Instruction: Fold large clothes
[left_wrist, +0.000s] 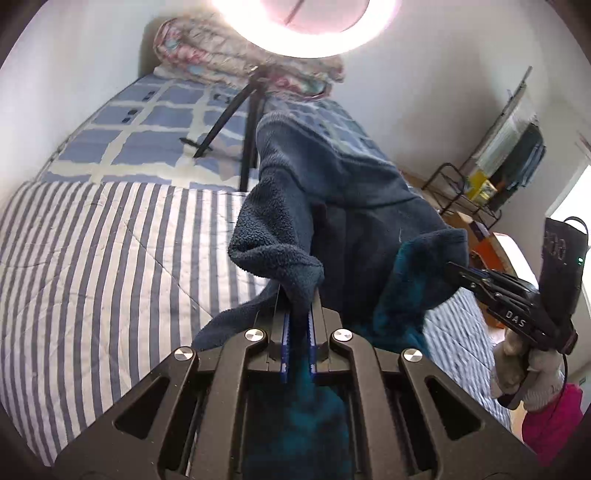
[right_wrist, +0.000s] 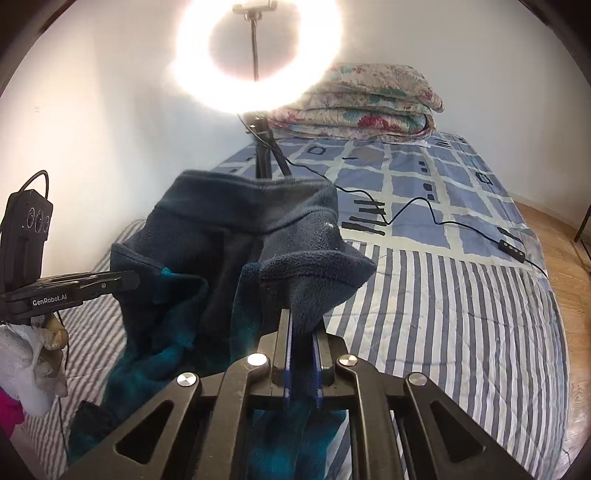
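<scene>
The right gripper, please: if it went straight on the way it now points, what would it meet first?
The right gripper would push into the fleece it already clamps; beyond that, probably the tripod, though depth is unclear.

Home bedroom. Bed (right_wrist: 461, 295) with striped sheet, blue checked cover (right_wrist: 424, 184) at far end, folded floral quilt (right_wrist: 365, 103) stacked against white wall. Ring light (right_wrist: 255, 55) on tripod standing on bed, cable (right_wrist: 424, 206) trailing across cover. Wooden floor (right_wrist: 565, 236) beside bed. Metal rack (left_wrist: 476, 184) with stored items near wall.
</scene>
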